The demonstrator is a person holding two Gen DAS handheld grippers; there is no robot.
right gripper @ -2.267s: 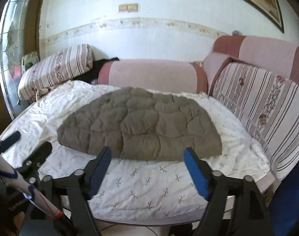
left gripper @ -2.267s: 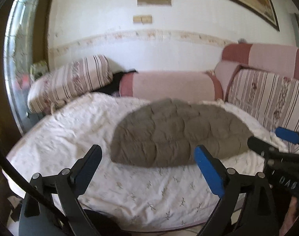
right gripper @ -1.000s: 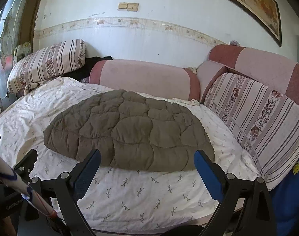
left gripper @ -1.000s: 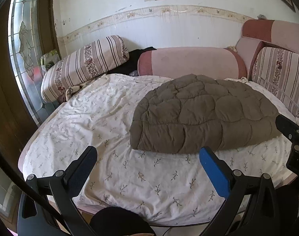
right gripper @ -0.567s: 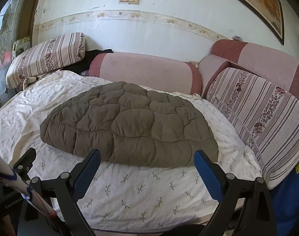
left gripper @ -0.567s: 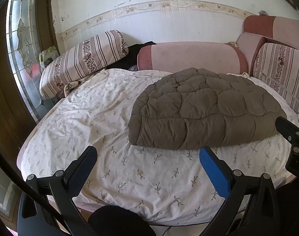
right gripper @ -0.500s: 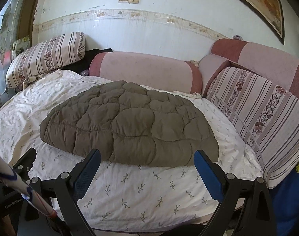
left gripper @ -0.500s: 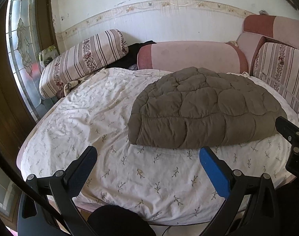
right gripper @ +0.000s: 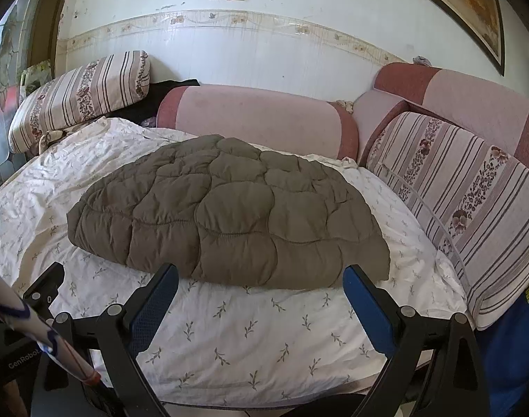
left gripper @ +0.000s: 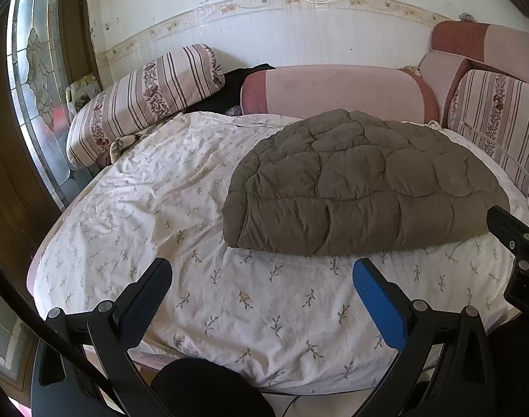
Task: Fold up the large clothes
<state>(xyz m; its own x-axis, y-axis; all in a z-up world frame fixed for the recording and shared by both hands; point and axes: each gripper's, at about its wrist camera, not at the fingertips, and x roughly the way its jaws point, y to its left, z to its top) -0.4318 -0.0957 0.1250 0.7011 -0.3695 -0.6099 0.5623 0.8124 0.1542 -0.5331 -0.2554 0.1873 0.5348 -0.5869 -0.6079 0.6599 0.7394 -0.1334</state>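
As you have brought both closer since earlier, your left gripper (left gripper: 261,285) and right gripper (right gripper: 261,290) hover spread wide — empty — before the folded quilted jacket (right gripper: 229,215).

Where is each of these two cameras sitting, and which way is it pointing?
Left wrist: on the left tool, facing across the bed at the quilted coat; its open fingers show, the right tool at the right edge.
Right wrist: on the right tool, nearer the coat; open fingers show.
Both share coat, bed, cushions, wall.
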